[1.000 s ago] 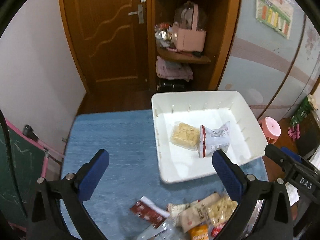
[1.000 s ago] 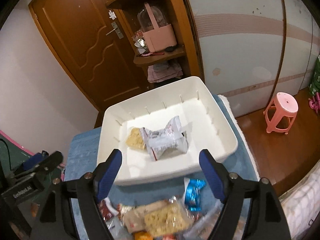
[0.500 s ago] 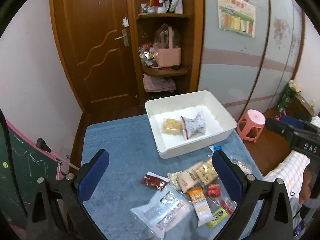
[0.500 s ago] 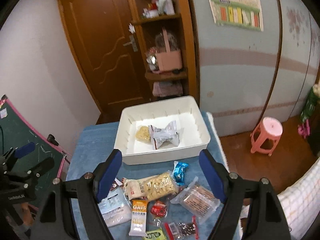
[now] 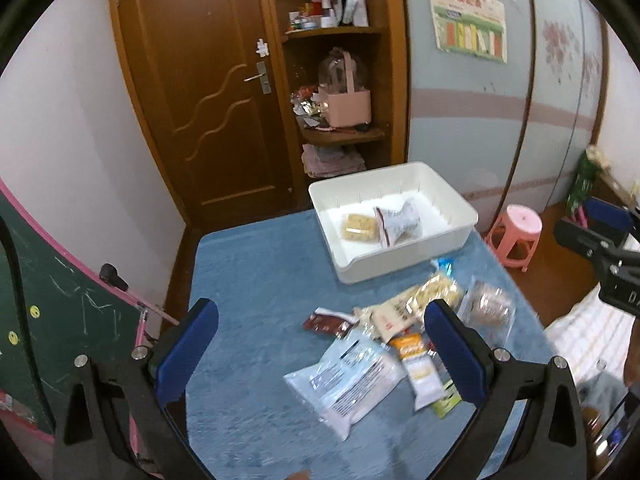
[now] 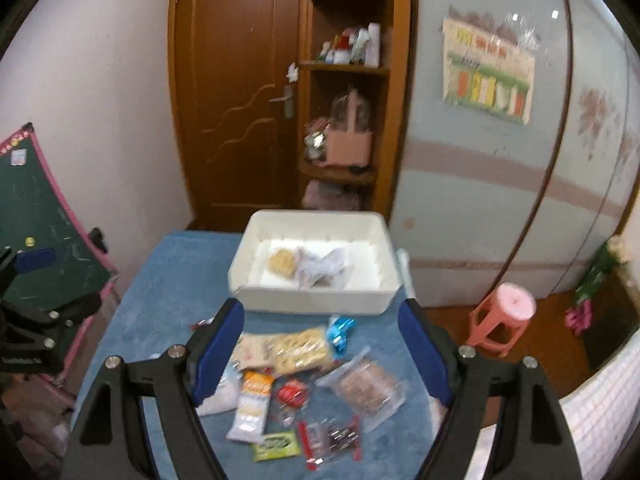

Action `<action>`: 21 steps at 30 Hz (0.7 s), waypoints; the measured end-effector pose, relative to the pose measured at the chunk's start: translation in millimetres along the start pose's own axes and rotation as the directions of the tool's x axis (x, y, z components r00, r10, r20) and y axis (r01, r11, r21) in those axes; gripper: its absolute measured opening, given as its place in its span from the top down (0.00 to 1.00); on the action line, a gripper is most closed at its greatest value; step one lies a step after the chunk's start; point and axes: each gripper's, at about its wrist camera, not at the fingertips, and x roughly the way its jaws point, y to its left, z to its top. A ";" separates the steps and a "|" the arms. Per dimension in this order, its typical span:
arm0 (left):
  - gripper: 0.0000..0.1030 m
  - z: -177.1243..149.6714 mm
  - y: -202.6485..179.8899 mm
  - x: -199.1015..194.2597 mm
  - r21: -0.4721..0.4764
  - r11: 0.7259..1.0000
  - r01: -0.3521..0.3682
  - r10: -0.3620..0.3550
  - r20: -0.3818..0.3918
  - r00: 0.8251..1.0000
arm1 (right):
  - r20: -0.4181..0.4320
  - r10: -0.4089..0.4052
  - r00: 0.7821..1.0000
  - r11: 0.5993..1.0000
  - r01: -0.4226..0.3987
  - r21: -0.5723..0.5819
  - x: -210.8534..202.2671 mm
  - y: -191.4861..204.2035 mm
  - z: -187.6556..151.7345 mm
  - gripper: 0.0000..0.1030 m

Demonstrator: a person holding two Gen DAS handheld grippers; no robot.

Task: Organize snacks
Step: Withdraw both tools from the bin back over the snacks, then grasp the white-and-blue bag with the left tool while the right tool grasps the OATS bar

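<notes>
Distance has opened up — both your grippers, the left gripper (image 5: 320,354) and the right gripper (image 6: 322,354), have pulled back from the white bin (image 6: 316,298), fingers apart and empty. Two packets now lie inside it, so the pile on the blue desk (image 5: 256,276) comes next. The orange oat bar (image 6: 253,404) lies nearest — long axis pointing roughly toward the bin.

Little print can be read. The black body of the right gripper (image 5: 618,264), at the right edge of the left wrist view, shows the white letter "D" and part of an "A" — cut off by the frame. Print on the snack packets (image 6: 256,400) and the wall poster (image 5: 468,20) is too blurred to read.
</notes>
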 end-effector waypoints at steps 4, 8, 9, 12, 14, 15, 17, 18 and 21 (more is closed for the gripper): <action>0.00 -25.2 -1.3 19.2 0.006 1.000 0.027 -0.026 -0.058 0.998 | -0.060 0.030 0.998 0.999 -0.029 0.013 18.3 -0.2 -24.3 0.22; 0.00 -52.7 1.2 54.3 -0.043 0.994 0.103 -0.109 -0.167 0.980 | -0.130 0.042 0.991 0.997 -0.034 0.063 41.9 -3.2 -53.8 0.22; 0.00 -59.3 0.5 61.8 -0.043 0.992 0.115 -0.121 -0.186 0.975 | -0.146 0.055 0.988 0.996 -0.043 0.082 48.3 -3.8 -62.2 0.22; 0.01 -81.1 -7.5 87.9 0.005 0.985 0.174 -0.168 -0.235 0.957 | -0.188 0.076 0.979 0.993 -0.058 0.101 62.8 2.2 -82.1 0.22; 0.01 -92.3 -15.5 102.9 0.075 0.977 0.199 -0.174 -0.258 0.950 | -0.228 0.099 0.969 0.992 -0.077 0.102 75.3 8.9 -96.3 0.22; 0.01 -96.8 -19.3 110.1 0.111 0.973 0.202 -0.166 -0.269 0.949 | -0.249 0.107 0.963 0.991 -0.084 0.100 83.0 13.1 -101.9 0.22; 0.01 -104.7 -25.3 124.2 0.193 0.961 0.197 -0.137 -0.287 0.948 | -0.284 0.115 0.952 0.992 -0.093 0.090 95.7 22.4 -110.8 0.22; 0.01 -107.9 -26.3 131.4 0.226 0.954 0.199 -0.127 -0.296 0.947 | -0.302 0.120 0.946 0.991 -0.098 0.086 102.5 27.7 -114.8 0.22; 0.01 -114.0 -23.8 155.0 0.284 0.933 0.223 -0.120 -0.338 0.933 | -0.365 0.147 0.919 0.988 -0.122 0.090 125.0 41.9 -126.2 0.23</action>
